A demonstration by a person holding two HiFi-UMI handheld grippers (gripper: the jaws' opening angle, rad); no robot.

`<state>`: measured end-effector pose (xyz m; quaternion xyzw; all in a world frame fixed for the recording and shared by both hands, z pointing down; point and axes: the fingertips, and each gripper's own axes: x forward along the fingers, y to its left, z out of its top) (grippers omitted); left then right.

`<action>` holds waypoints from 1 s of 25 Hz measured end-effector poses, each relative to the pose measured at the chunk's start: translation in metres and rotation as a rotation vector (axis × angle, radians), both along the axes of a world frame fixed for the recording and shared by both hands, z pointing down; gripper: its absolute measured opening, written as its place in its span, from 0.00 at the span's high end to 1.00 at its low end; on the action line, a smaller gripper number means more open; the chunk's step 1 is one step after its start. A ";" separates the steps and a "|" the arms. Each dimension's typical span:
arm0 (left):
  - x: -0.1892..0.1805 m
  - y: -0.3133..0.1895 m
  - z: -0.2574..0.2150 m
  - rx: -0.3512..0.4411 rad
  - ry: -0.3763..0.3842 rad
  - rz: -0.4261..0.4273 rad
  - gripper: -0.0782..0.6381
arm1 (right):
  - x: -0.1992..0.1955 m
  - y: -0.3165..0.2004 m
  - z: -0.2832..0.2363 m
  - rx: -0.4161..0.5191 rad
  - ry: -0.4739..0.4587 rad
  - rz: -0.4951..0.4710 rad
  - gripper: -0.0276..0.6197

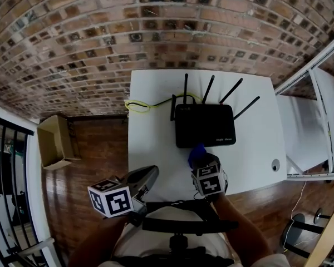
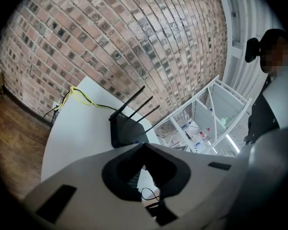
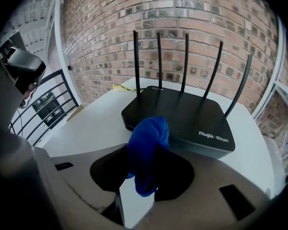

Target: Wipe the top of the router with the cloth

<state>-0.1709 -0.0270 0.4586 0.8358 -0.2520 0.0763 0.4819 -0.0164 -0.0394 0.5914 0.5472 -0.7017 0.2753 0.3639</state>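
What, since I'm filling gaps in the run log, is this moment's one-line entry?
right gripper: shut on blue cloth, at front edge of router, contact unclear | left gripper: shut, empty

- Centre frame: router (image 1: 205,124) on table (image 1: 156,149), toward its far edge.
- Upper left of router: cable (image 1: 138,105), at table's far-left corner.
- Left of table: box (image 1: 54,142) on floor (image 1: 100,149).
- Just below router: cloth (image 1: 196,152).

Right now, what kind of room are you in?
Probably an indoor workroom or small office, though I can't be sure. There is a brick wall behind a white table, a router with antennas sitting on it, and a wooden floor below.
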 end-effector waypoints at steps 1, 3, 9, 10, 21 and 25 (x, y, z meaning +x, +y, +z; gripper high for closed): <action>-0.001 0.000 0.000 -0.001 0.002 -0.001 0.85 | -0.005 -0.001 0.000 -0.003 0.004 -0.010 0.75; -0.003 0.000 0.001 -0.012 0.004 -0.001 0.85 | -0.017 -0.002 0.000 -0.010 0.001 -0.026 0.75; -0.003 -0.001 0.000 -0.014 0.010 -0.001 0.85 | -0.048 -0.007 0.001 -0.015 -0.015 -0.087 0.75; -0.004 -0.001 -0.001 -0.012 0.010 -0.003 0.85 | -0.051 -0.008 0.002 -0.014 -0.013 -0.096 0.75; -0.017 0.000 0.002 -0.024 0.008 -0.025 0.85 | -0.079 -0.017 -0.005 -0.020 -0.087 -0.072 0.75; -0.023 -0.001 0.004 -0.028 0.001 -0.031 0.85 | -0.091 -0.028 -0.012 0.005 -0.115 -0.037 0.75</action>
